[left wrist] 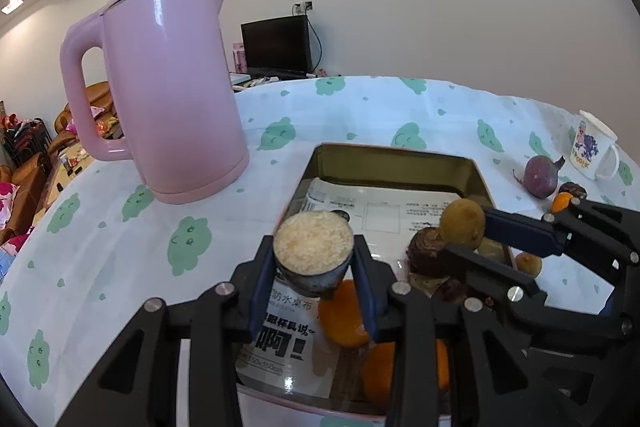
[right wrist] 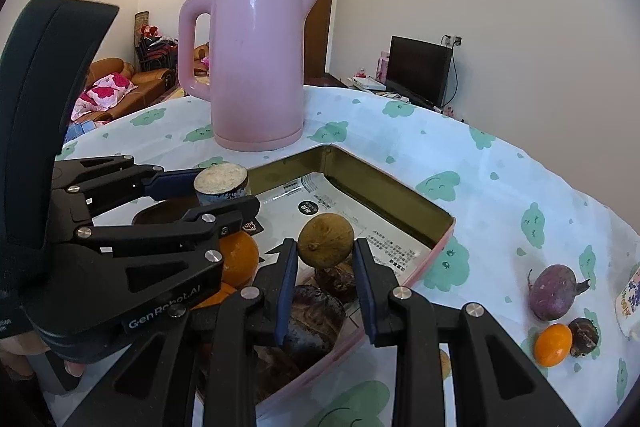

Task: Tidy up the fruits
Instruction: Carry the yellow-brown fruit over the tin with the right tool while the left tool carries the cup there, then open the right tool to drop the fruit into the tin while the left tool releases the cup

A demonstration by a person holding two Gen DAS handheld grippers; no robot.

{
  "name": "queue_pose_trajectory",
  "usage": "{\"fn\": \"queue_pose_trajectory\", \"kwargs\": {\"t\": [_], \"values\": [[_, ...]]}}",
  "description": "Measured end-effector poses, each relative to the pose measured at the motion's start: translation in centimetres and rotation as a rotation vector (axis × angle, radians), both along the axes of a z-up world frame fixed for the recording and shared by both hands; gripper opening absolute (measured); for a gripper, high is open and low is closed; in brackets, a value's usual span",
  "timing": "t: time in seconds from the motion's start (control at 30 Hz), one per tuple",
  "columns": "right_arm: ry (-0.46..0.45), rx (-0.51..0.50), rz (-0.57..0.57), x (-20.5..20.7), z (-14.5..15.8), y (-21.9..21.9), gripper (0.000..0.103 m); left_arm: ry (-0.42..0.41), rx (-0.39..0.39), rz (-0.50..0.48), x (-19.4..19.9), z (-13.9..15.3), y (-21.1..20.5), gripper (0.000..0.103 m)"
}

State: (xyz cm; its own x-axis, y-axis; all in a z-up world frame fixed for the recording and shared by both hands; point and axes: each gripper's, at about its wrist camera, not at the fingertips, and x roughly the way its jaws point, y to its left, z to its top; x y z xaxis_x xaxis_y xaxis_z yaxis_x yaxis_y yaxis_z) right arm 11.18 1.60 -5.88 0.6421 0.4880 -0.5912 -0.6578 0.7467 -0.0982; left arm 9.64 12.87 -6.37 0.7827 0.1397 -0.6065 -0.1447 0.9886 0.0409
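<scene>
A pink tin tray (left wrist: 400, 157) (right wrist: 436, 239) lined with printed paper holds oranges (left wrist: 346, 311) (right wrist: 238, 259) and dark wrinkled fruits (left wrist: 426, 253) (right wrist: 316, 319). My left gripper (left wrist: 314, 251) (right wrist: 224, 187) is shut on a cut sugarcane piece (left wrist: 314, 247) (right wrist: 222, 183), held over the tray's near left part. My right gripper (right wrist: 325, 247) (left wrist: 466, 229) is shut on a brownish-yellow round fruit (right wrist: 325, 235) (left wrist: 462, 223), held above the dark fruits in the tray.
A pink kettle (left wrist: 168, 87) (right wrist: 256, 67) stands behind the tray. On the tablecloth to the right lie a purple passion fruit (left wrist: 540, 177) (right wrist: 552, 291), a small orange kumquat (right wrist: 554, 345) (left wrist: 560, 202), a small dark fruit (right wrist: 584, 337) and an enamel mug (left wrist: 592, 147).
</scene>
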Motion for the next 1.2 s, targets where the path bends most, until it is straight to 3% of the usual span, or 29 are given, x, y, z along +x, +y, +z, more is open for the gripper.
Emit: {"fn": "queue_pose_trajectory", "kwargs": {"t": [0.37, 0.57, 0.63, 0.7, 0.97, 1.2], "values": [[0.027, -0.008, -0.004, 0.5, -0.3, 0.1, 0.030, 0.007, 0.003, 0.005, 0.1, -0.2, 0.1, 0.041], [0.024, 0.033, -0.037, 0.5, 0.1, -0.9, 0.037, -0.011, -0.026, 0.008, -0.3, 0.0, 0.2, 0.052], [0.006, 0.056, -0.053, 0.3, 0.4, -1.8, 0.041, -0.031, -0.021, 0.038, -0.7, 0.3, 0.2, 0.083], [-0.010, 0.070, -0.065, -0.1, 0.9, -3.2, 0.045, -0.063, -0.005, 0.056, -1.1, 0.7, 0.0, 0.102], [-0.006, 0.043, -0.166, -0.2, 1.5, -9.5, 0.045, -0.090, -0.010, 0.033, -1.5, 1.3, -1.5, 0.103], [0.096, 0.012, -0.124, 0.6, -0.2, -9.5, 0.045, -0.083, -0.009, 0.029, -1.4, 1.3, -2.2, 0.103]]}}
